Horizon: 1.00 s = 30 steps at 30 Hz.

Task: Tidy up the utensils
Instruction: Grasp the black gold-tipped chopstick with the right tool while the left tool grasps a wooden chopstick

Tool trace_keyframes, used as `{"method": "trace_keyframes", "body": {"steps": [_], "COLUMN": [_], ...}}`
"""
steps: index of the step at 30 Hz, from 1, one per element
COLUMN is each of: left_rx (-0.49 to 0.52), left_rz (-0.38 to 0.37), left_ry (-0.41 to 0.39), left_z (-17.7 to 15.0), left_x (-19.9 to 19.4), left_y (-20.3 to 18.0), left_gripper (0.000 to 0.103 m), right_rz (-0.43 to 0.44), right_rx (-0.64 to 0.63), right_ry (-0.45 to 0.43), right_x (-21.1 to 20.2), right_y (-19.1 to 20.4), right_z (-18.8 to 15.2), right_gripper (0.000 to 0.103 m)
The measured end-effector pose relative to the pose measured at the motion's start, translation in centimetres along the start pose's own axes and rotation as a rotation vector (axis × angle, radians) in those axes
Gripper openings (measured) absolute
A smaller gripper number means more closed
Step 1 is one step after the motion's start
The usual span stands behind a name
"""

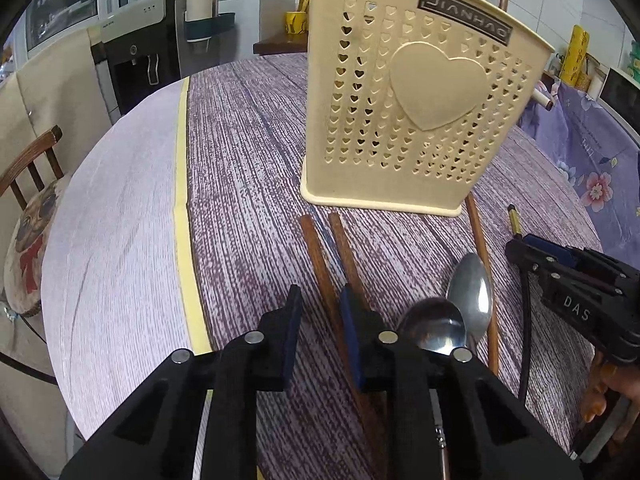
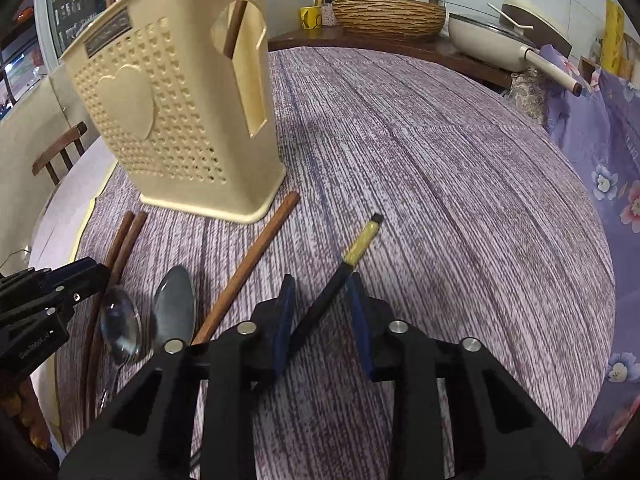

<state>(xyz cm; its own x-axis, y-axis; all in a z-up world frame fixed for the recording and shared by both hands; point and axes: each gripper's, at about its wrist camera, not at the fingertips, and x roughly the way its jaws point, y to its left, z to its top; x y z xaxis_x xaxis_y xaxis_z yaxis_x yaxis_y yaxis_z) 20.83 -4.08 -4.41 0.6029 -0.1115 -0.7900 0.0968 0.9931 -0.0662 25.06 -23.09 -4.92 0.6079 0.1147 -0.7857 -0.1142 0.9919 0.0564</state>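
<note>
While most utensils lie loose on the table [image 1: 248,152], little looks done

Left view, gripper: left gripper [image 1: 320,316] jaws apart over a brown chopstick [image 1: 320,264]
Left view, count: one holder [image 1: 416,92] far; three brown chopsticks, two spoons [image 1: 472,292] near

Right view, gripper: right gripper [image 2: 322,312] jaws apart around the black chopstick [image 2: 352,256], not clamped
Right view, done: one brown stick [image 2: 234,30] stands in the holder [image 2: 176,120]
Right view, left: three brown chopsticks, one black, two spoons
</note>
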Motion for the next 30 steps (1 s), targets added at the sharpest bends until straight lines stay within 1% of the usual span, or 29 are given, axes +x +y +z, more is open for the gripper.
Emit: {"method": "trace_keyframes", "body": {"steps": [3,7,13,18,21,23,26,30], "left_rx": [-0.003,-0.005,-0.009,-0.006,-0.011,-0.016,-0.045,-0.090], "left_rz": [-0.010,-0.012,-0.022,-0.022,-0.026,-0.031,-0.053,-0.085], "left_ry": [0.011,0.018,0.024,0.021,0.021,0.021,0.019,0.014], "left_z": [0.7,1.2,1.7,1.8,1.9,1.9,1.8,1.8], "left_x": [0.4,0.8,1.2,1.3,1.3,1.3,1.2,1.2], "left_y": [0.3,0.2,-0.1,-0.4,-0.4,-0.3,0.1,0.9], "left_gripper": [0.015,0.011,0.010,0.010,0.009,0.009,0.009,0.009], "right_rz": [0.028,0.021,0.051,0.038,0.046,0.059,0.104,0.148], "right_rx": [0.015,0.008,0.052,0.032,0.040,0.056,0.106,0.157], "right_ry": [0.014,0.018,0.024,0.021,0.023,0.023,0.027,0.025], "right_x": [0.5,1.0,1.4,1.5,1.5,1.5,1.5,1.5], "right_y": [-0.1,0.3,-0.1,0.3,0.3,0.0,-1.0,-1.9], "right_z": [0.8,1.3,1.7,1.8,1.9,1.8,1.9,1.8], "right_gripper": [0.024,0.016,0.013,0.013,0.012,0.011,0.008,0.008]}}
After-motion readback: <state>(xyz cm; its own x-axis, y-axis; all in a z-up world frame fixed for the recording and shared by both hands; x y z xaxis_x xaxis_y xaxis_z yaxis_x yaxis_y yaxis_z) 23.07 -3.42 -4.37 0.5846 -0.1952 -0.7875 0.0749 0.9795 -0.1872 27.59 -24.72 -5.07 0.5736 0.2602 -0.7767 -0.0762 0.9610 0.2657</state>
